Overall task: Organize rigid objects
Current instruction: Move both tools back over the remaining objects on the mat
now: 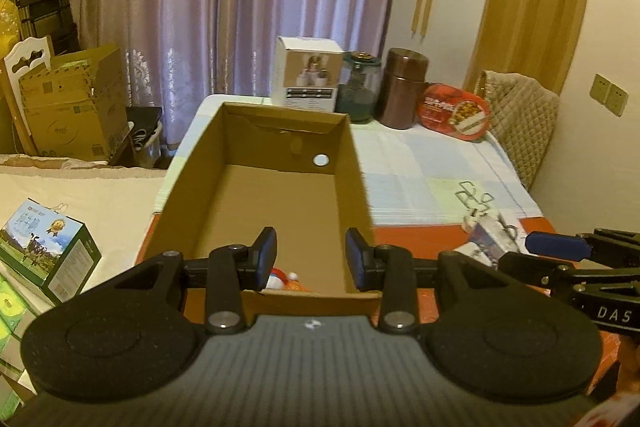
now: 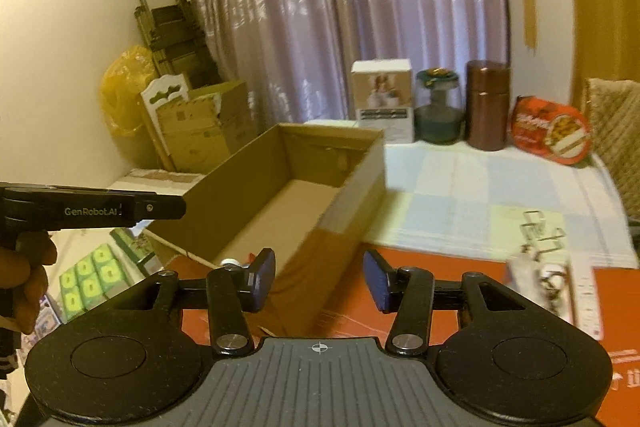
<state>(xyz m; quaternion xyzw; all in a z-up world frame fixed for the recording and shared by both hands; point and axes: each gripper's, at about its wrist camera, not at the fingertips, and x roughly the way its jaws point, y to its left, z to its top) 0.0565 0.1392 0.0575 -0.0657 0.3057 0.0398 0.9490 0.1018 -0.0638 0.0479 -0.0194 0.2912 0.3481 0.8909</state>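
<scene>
Both wrist views closely face the cardboard box [image 1: 276,195].

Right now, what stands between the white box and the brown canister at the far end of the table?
A glass jar with a dark green lid stands between the white box and the brown canister. Both wrist views show it.

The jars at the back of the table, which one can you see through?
The teal glass jar, standing between the white box and the brown canister. The canister is solid brown; nothing shows through it.

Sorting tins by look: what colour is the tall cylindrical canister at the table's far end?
Coppery brown canister, clearest in the right wrist view.
</scene>
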